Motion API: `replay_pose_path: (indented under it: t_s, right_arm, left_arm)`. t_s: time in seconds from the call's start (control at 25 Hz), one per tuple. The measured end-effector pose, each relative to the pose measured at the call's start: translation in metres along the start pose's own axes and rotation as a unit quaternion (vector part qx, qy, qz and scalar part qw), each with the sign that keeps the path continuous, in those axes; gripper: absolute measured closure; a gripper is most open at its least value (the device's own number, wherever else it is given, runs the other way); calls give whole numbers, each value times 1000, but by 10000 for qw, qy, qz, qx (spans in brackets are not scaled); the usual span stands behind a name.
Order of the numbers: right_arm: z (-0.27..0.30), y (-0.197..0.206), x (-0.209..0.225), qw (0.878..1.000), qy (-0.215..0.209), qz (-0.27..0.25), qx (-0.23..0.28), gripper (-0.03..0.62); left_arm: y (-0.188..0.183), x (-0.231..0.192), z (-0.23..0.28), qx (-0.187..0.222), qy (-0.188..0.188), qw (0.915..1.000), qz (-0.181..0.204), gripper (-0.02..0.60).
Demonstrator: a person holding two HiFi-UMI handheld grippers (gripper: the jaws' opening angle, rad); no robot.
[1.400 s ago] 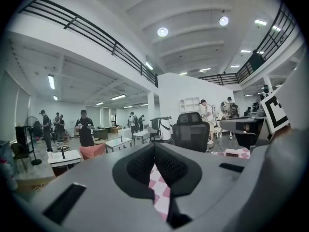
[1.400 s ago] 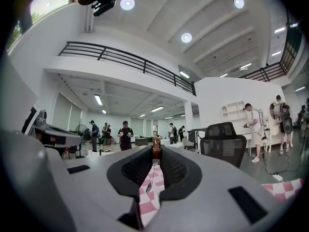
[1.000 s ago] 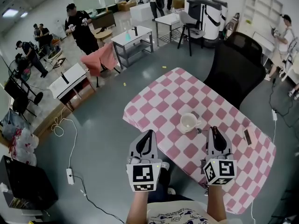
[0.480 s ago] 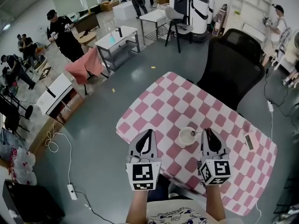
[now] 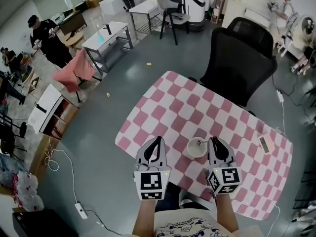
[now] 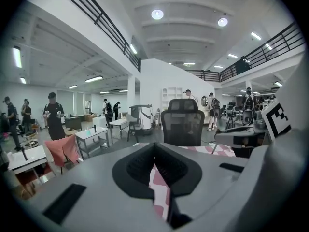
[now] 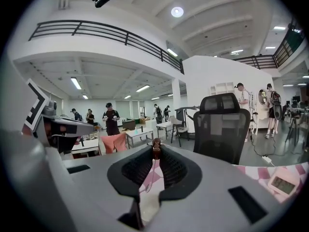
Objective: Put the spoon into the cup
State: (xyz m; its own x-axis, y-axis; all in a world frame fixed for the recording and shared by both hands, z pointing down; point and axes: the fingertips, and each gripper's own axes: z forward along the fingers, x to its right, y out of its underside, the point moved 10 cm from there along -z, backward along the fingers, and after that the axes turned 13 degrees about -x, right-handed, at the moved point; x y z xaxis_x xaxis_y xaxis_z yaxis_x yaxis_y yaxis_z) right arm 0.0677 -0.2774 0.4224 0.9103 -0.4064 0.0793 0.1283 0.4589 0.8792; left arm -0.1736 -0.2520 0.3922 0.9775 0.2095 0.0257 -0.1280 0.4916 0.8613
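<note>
A white cup (image 5: 196, 147) stands on the pink-and-white checked table (image 5: 173, 102) near its front edge. My right gripper (image 5: 216, 141) is just right of the cup, shut on the spoon. In the right gripper view the spoon's brown handle end (image 7: 156, 149) is pinched at the tips of my right gripper (image 7: 156, 143), and the thin stem hangs down to the bowl. From the head view the spoon (image 5: 200, 142) reaches over the cup's rim. Left of the cup, my left gripper (image 5: 157, 142) is shut and holds nothing; in its own view the left gripper (image 6: 154, 146) has its tips together.
A black office chair (image 5: 242, 53) stands behind the table. A small flat device (image 5: 264, 144) lies on the cloth at the right. The table's front edge runs just under both grippers. People and work tables (image 5: 106, 38) fill the hall beyond.
Both grippers have come forward and lower over the table's front edge. The right gripper with the spoon has closed in on the cup from the right.
</note>
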Motion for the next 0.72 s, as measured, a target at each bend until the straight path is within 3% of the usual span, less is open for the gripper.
replay_pose_path:
  t_s: [0.72]
  right_arm:
    - [62, 51, 10, 9955, 62, 221, -916, 542]
  left_arm:
    - [31, -6, 71, -660, 467, 9967, -55, 568]
